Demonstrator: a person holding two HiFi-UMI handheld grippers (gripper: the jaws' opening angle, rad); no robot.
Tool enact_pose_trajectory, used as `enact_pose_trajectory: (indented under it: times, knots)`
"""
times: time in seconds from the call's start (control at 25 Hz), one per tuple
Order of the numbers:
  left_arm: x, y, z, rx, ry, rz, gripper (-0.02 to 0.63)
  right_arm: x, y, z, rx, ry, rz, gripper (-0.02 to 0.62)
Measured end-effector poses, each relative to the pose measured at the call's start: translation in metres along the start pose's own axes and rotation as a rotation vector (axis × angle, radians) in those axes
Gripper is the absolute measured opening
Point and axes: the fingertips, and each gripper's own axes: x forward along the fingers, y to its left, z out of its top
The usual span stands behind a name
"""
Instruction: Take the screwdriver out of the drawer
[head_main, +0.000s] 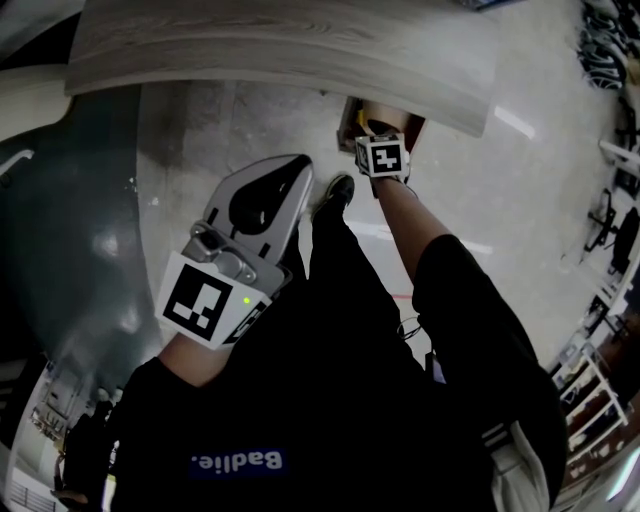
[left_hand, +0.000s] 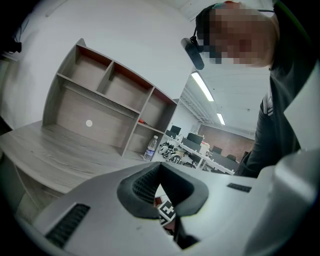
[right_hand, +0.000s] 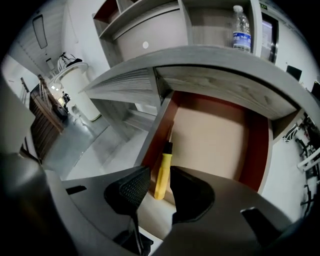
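Yellow-handled screwdriver lies flat on the pale floor of the open drawer. It sits close along the drawer's left wall, with the dark shaft pointing inward under the bench. The drawer is pulled well out from beneath the grey wood top. Nothing else shows inside it.

Right tongs: held over the front of the drawer and angled steeply down. The jaws stand wide apart. From its own camera the yellow handle lines up in the gap between the pads, but neither pad touches it, so nothing is gripped.

Left tongs: held back and high, beside the person's body, roughly level. The tips are drawn together with nothing between them. They play no part at present.

A water bottle stands on the bench top above, well clear of the work.

Progress, as judged: the drawer is open and the tool is exposed, so access is done. The approach looks nearly lined up. Left to do:
- lower onto the handle
- close on it
- lift it clear of the drawer wall and out

Snug placement against the left wall may crowd one jaw.
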Motion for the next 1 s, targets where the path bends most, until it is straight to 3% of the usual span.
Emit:
enact_pose_trajectory:
  times: [1.0]
  knots:
    - [-0.017,0.024,-0.020,-0.032,0.051,0.040,-0.002,0.037,-0.006,-0.015,-0.027,0.097,-0.084,0.119]
